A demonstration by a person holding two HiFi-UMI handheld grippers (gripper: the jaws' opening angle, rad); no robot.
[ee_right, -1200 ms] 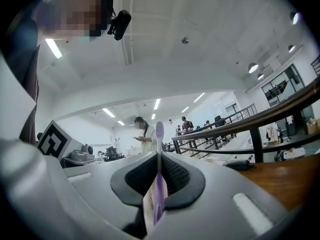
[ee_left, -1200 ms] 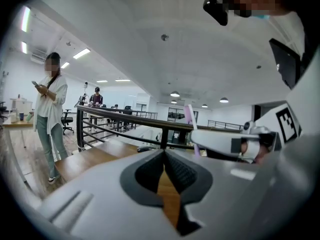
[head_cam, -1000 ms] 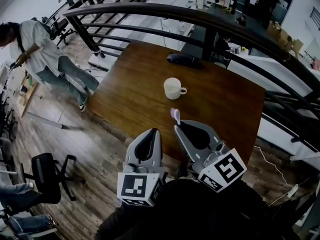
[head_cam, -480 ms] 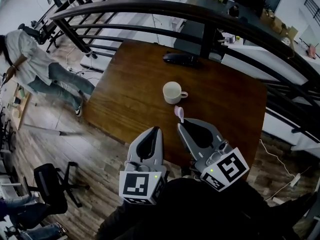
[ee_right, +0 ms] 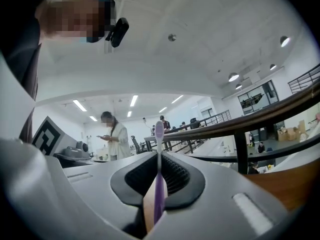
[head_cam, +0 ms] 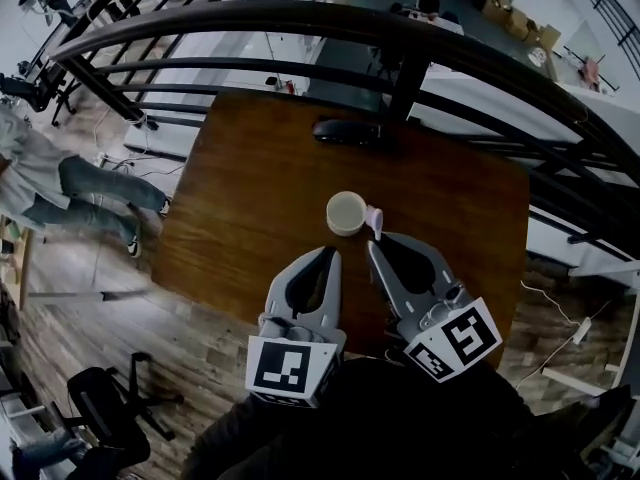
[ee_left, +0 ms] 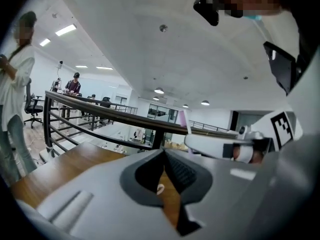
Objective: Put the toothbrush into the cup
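The white cup [head_cam: 346, 213] stands upright near the middle of the brown table [head_cam: 250, 198]. My right gripper [head_cam: 376, 247] is shut on the purple toothbrush [ee_right: 158, 184], which stands upright between its jaws. The toothbrush's pink head [head_cam: 376, 220] sits just right of the cup's rim in the head view. My left gripper [head_cam: 329, 256] hovers beside the right one, near the table's front edge, shut with nothing in it. In the left gripper view the jaws [ee_left: 164, 152] meet, and the right gripper with the toothbrush [ee_left: 185, 120] shows to the right.
A black object [head_cam: 345, 131] lies at the table's far edge. A dark curved railing [head_cam: 400, 33] runs behind the table, with a lower floor beyond it. A person [head_cam: 40, 173] stands at the left, and an office chair [head_cam: 100, 398] is at the lower left.
Both grippers have moved forward over the table. The toothbrush head has gone from short of the cup to right beside its rim.
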